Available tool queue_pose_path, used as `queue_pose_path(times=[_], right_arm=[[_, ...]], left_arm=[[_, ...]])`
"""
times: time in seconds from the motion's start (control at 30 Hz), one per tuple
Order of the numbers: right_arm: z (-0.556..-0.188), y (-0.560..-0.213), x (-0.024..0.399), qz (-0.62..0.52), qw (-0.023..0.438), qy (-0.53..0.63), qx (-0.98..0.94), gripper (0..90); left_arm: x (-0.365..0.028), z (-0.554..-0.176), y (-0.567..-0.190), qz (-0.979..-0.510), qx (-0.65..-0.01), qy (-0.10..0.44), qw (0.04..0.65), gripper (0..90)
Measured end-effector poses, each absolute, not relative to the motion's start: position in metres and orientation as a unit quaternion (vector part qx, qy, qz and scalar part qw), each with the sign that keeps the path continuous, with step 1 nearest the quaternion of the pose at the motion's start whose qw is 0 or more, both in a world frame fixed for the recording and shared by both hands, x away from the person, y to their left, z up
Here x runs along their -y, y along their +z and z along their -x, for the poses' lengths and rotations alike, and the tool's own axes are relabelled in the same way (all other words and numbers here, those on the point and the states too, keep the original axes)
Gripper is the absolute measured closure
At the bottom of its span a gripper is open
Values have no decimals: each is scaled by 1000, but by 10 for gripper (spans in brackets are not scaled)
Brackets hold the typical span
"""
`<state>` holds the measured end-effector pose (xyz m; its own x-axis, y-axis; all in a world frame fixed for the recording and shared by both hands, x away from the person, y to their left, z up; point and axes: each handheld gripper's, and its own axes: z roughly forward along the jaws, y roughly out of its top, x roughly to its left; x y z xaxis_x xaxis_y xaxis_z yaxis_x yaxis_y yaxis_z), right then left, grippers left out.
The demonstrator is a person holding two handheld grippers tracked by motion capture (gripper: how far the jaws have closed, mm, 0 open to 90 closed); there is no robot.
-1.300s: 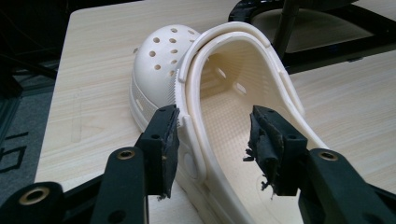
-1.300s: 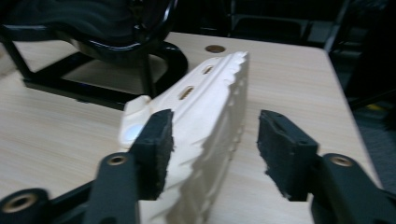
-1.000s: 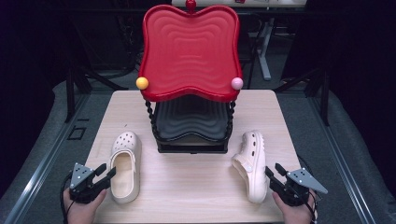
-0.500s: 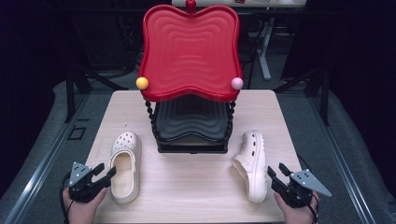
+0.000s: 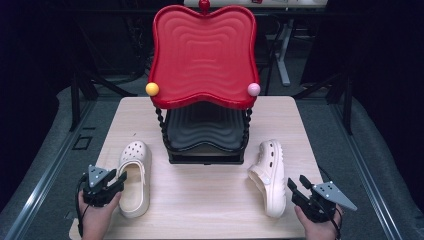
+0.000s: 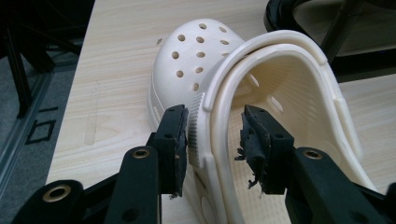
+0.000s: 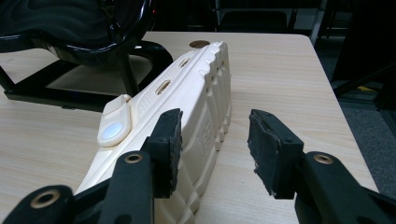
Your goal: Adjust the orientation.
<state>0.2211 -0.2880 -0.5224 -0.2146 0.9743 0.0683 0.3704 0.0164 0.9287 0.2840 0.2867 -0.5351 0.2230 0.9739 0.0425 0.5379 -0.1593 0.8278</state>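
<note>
I work in what looks like a lab or recording studio set up for staged handling. My light wood tabletop [image 5: 210,200] stands alone on grey carpet [image 5: 370,150], with black curtains [image 5: 380,50] closing off the dark surroundings. A metal floor rail [image 5: 37,175] runs along the left, and another white-legged table [image 5: 285,45] stands behind in the shadows.
</note>
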Motion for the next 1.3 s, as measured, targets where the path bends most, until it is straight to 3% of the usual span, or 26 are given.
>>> queue_pose_path(times=[0.23,0.37,1.0,1.2,1.3], right_arm=[[-221,-523,292,-539,332,455,-626,539],[-223,-524,292,-544,335,452,-623,530],[-225,-524,290,-542,333,446,-630,577],[-224,-523,289,-537,329,447,-636,654],[-224,-521,282,-520,327,439,-656,759]], left_arm=[[-279,-293,-539,-696,-546,324,336,619],[-277,-292,-542,-702,-534,344,322,678],[-286,-286,-541,-692,-542,333,340,747],[-280,-277,-538,-698,-539,327,341,751],[-274,-270,-536,-700,-537,319,346,751]])
